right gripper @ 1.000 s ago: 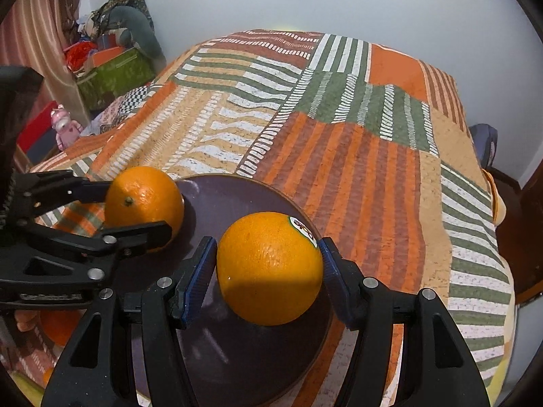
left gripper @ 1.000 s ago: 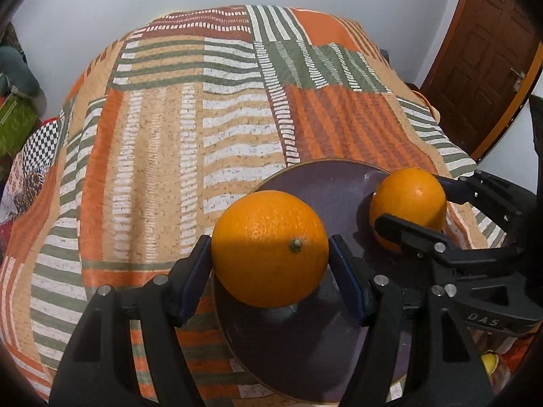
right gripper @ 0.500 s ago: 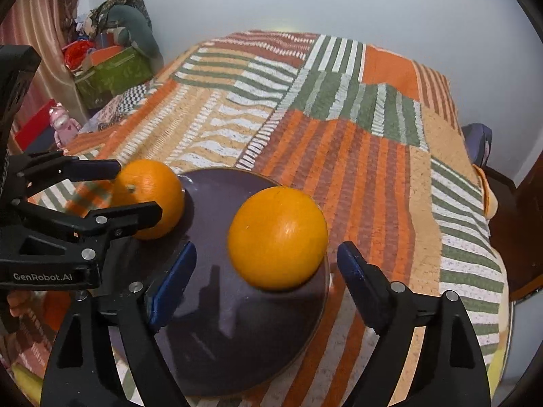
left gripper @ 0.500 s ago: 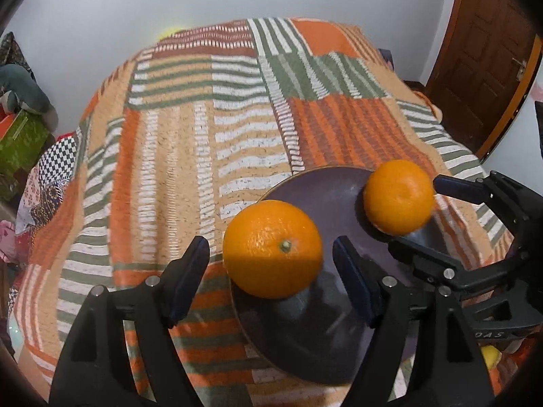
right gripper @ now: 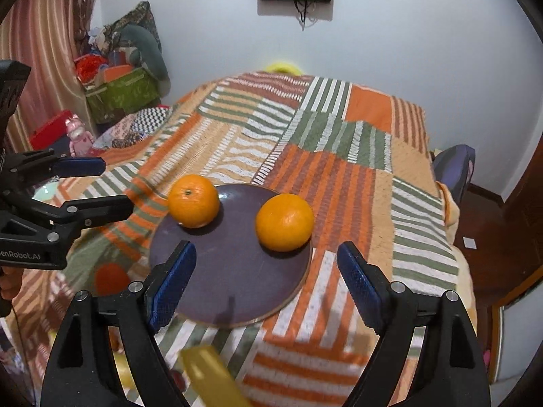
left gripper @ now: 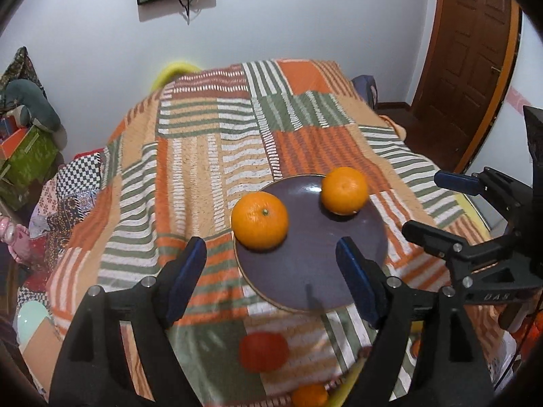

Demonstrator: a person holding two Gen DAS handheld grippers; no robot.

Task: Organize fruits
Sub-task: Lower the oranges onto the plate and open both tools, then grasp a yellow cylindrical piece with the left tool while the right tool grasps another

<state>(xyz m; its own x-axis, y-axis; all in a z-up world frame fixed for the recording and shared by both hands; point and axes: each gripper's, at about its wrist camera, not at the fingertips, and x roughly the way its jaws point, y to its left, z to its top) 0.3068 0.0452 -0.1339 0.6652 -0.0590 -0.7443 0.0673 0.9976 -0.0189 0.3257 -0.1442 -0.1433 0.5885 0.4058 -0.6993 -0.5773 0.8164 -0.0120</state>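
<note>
Both claws stand wide and empty: the left gripper point(left gripper: 271, 271) has just been opening its jaws, with nothing between its blue pads, and the right gripper point(right gripper: 266, 279) gapes likewise, holding nothing. Each hangs above the near edge of a dark purple plate point(left gripper: 305, 281) lying on a striped patchwork bedspread point(left gripper: 203, 156). Two fruits sit in the plate, apart from each other: one orange point(left gripper: 260, 220) at its left rim, stem upward, and a second orange point(left gripper: 344, 190) near the far right rim. Off the plate, nearer the cameras, lie a blurred red fruit point(left gripper: 264, 351), a small orange fruit point(left gripper: 309, 395) and something yellow point(right gripper: 210, 373), too blurred to name.
</note>
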